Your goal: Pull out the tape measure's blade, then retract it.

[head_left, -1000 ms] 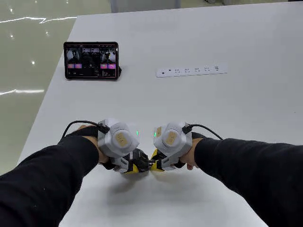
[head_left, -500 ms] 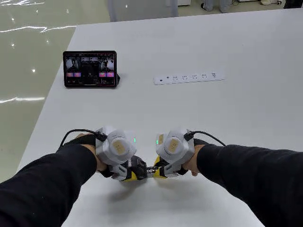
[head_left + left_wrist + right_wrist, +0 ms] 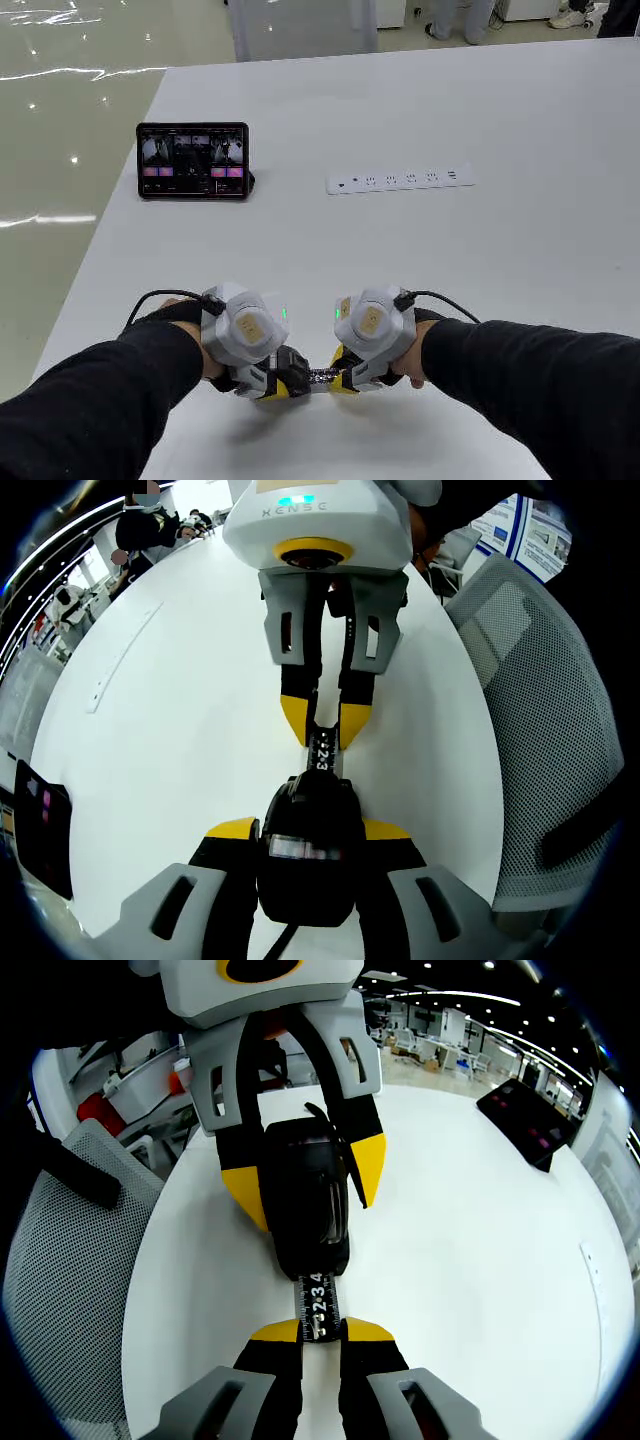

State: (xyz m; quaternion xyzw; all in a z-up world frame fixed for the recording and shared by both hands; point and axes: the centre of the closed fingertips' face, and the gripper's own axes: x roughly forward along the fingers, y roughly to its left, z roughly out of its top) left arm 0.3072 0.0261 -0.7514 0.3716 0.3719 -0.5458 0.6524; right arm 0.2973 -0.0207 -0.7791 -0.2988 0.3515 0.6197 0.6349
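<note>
Where the head view takes in the whole white table [image 3: 520, 250], with a tablet [image 3: 192, 160] propped at its far left and a white power strip [image 3: 400, 180] lying well apart from the work, the gripper views add a grey mesh chair [image 3: 540, 730] beside the table and the detail of each grip. Sleeves [image 3: 100, 390]: black, entering from both lower corners, forearms converging so that the grippers point nose to nose at the near edge. Tape measure [image 3: 305, 875]: black case, between the grippers, low over the table. Left gripper [image 3: 308, 830]: jaws clamped on the case's sides. Right gripper [image 3: 320, 1332]: yellow tips pinched together on the blade [image 3: 318, 1305]. Blade: a short length drawn out, dark face, pale numerals 2, 3, 4 legible.
</note>
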